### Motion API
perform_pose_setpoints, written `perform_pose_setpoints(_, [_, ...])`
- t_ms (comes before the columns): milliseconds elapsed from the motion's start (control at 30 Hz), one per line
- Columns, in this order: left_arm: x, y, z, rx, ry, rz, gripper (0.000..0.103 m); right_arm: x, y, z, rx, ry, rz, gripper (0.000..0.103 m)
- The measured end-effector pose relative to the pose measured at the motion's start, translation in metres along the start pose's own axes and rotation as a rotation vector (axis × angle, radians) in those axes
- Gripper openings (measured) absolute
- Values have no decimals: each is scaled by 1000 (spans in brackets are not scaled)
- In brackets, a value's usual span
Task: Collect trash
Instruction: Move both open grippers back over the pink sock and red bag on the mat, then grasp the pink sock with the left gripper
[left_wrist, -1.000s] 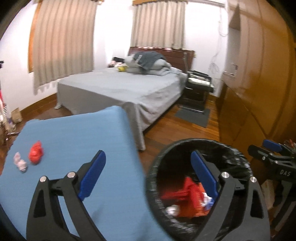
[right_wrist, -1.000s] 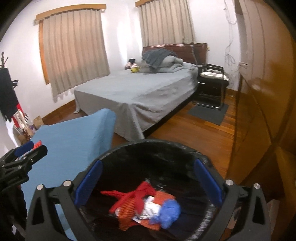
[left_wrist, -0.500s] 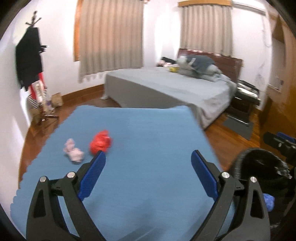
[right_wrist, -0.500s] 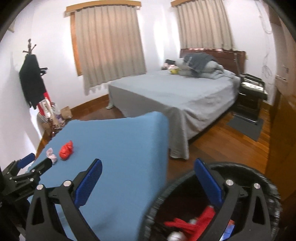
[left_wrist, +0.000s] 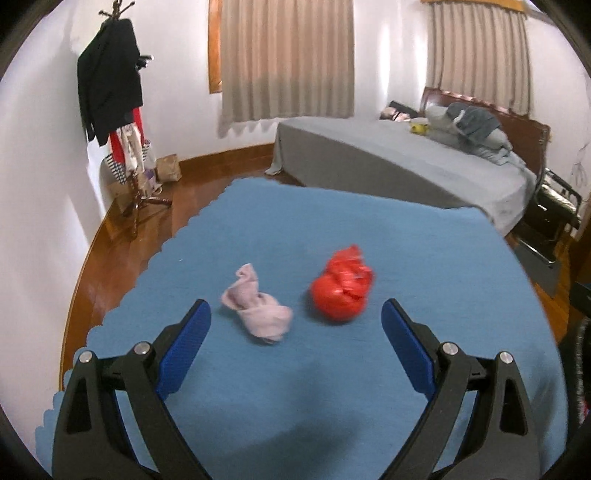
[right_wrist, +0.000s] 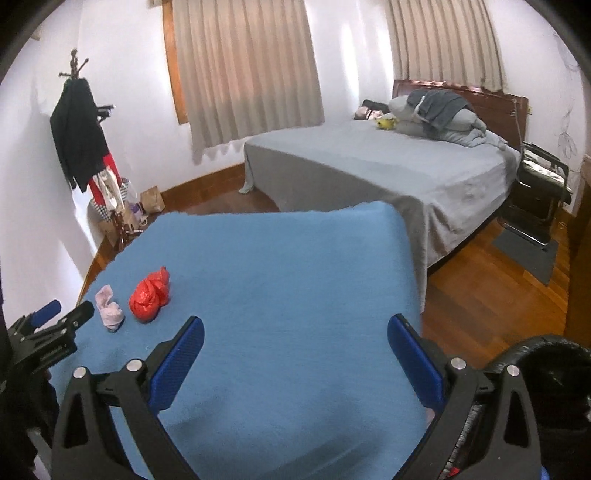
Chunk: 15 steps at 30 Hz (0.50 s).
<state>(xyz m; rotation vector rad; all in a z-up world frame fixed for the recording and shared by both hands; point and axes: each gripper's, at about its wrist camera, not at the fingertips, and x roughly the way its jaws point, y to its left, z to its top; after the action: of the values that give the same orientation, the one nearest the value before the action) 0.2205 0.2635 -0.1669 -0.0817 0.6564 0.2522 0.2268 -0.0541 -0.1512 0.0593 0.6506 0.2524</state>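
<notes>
Two pieces of trash lie on the blue cloth (left_wrist: 332, 236) — one pink wad (left_wrist: 257, 306), one red wad (left_wrist: 342, 286) — with the left gripper (left_wrist: 295, 317) and right gripper (right_wrist: 295, 334) both spread, holding nothing.

Ahead of my left gripper (left_wrist: 296, 314), jaws spread wide: bare blue cloth (left_wrist: 332, 221), then a pink wad (left_wrist: 256, 304) and a red wad (left_wrist: 343, 291) side by side, a narrow gap between them. Beyond them: open cloth to the far edge. Ahead of my right gripper (right_wrist: 295, 332), also spread: unbroken cloth. To its lower right: black bin rim (right_wrist: 546, 347). At its far left: my left gripper's fingertips (right_wrist: 79, 312), just beside the pink wad.
</notes>
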Motion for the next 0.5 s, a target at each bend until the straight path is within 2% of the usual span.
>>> perform_pose_setpoints(133, [27,17,6,-32,35,6,90,12,5,1,-11,18,3,97])
perform_pose_setpoints(200, [39,21,6,-45,60,5,82,17,7,2,-17,23,4,97])
perform_pose_setpoints(433, [74,33,2,-91,144,-27,74,31,15,2,-42,43,8,97])
perform_pose_setpoints(500, [82,36,-1,-95,168,-37,67,34,17,2,-46,46,9,97])
